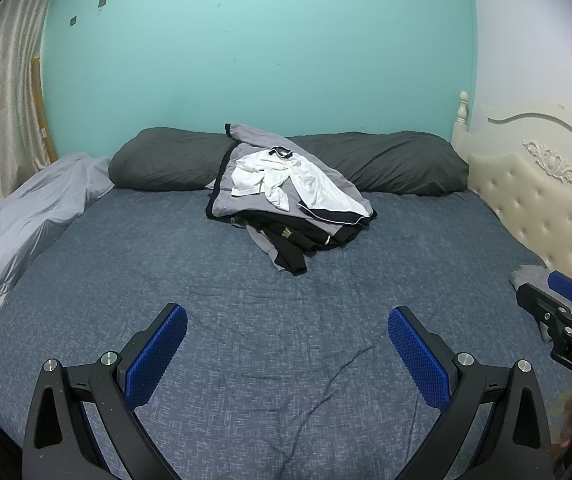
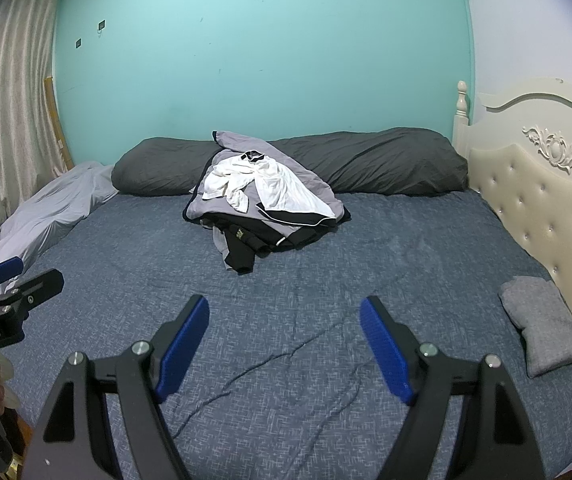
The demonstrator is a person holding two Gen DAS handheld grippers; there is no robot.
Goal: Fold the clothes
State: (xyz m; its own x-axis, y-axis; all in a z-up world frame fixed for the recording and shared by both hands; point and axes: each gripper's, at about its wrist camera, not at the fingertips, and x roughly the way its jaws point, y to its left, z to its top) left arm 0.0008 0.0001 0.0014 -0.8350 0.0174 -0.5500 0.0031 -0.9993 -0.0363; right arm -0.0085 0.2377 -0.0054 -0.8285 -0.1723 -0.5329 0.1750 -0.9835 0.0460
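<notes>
Right now both grippers hang over the blue bed sheet and hold nothing. The left gripper has its two blue pads spread wide apart, with only bare sheet between them. The right gripper is spread wide too, and its blue pads also have only sheet between them. Each gripper shows up at the edge of the other one's camera, so they sit side by side.

Up at 12 o'clock from both grippers, well apart from them, lies the pile of clothes. It sits in the middle of the bed, and its far end leans on the dark gray pillows by the teal wall. The pile is longer than it is wide. Its long way runs from the pillows toward the grippers, from 12 o'clock down to 6 o'clock. A crumpled white shirt lies on top, with its dark collar at the far end. Under it is a gray piece, and black clothes stick out at the near end, pointing at the grippers.

At 3 o'clock in the right wrist view, a folded gray cloth lies flat just beside the cream headboard. At 9 o'clock a light gray blanket is bunched up near the striped curtain.
</notes>
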